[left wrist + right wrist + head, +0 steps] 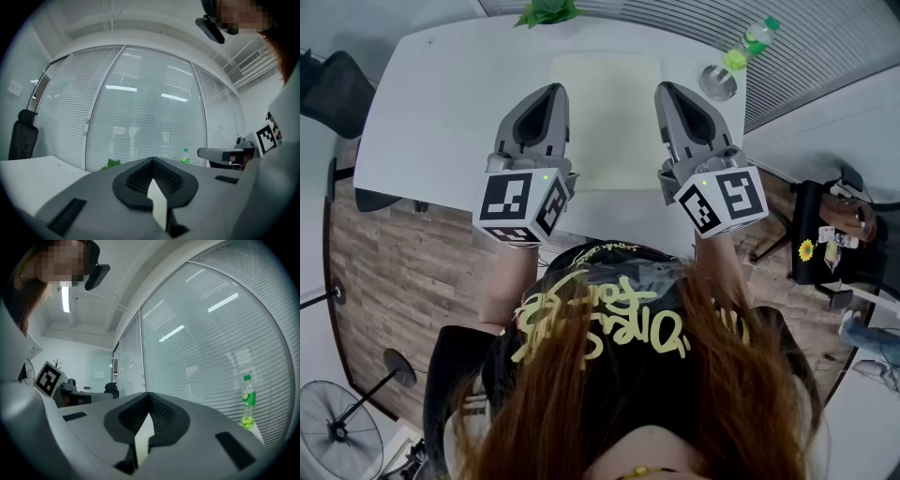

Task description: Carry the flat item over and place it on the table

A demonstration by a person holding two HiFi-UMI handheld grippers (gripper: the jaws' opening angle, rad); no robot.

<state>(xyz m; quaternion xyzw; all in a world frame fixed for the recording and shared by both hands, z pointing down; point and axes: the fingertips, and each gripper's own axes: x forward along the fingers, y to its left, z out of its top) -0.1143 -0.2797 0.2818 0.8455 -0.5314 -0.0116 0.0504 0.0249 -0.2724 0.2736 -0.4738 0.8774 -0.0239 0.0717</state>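
Note:
The flat item (pixel 606 122) is a pale cream sheet, held level over the white table (pixel 441 103) in the head view. My left gripper (pixel 551 94) is shut on the sheet's left edge and my right gripper (pixel 668 92) is shut on its right edge. In the left gripper view, a pale sliver of the sheet (pixel 158 206) sits pinched inside the left gripper (pixel 152 161). The right gripper view shows the same: a strip of the sheet (pixel 142 441) is clamped in the right gripper (pixel 149 398). How high the sheet hangs above the table I cannot tell.
A green bottle (pixel 755 37) and a metal cup (pixel 718 82) stand at the table's far right corner. A leafy plant (pixel 546 11) sits at the far edge. A black chair (pixel 333 89) is to the left, a cluttered stand (pixel 834 244) to the right, and a fan (pixel 337 431) on the floor.

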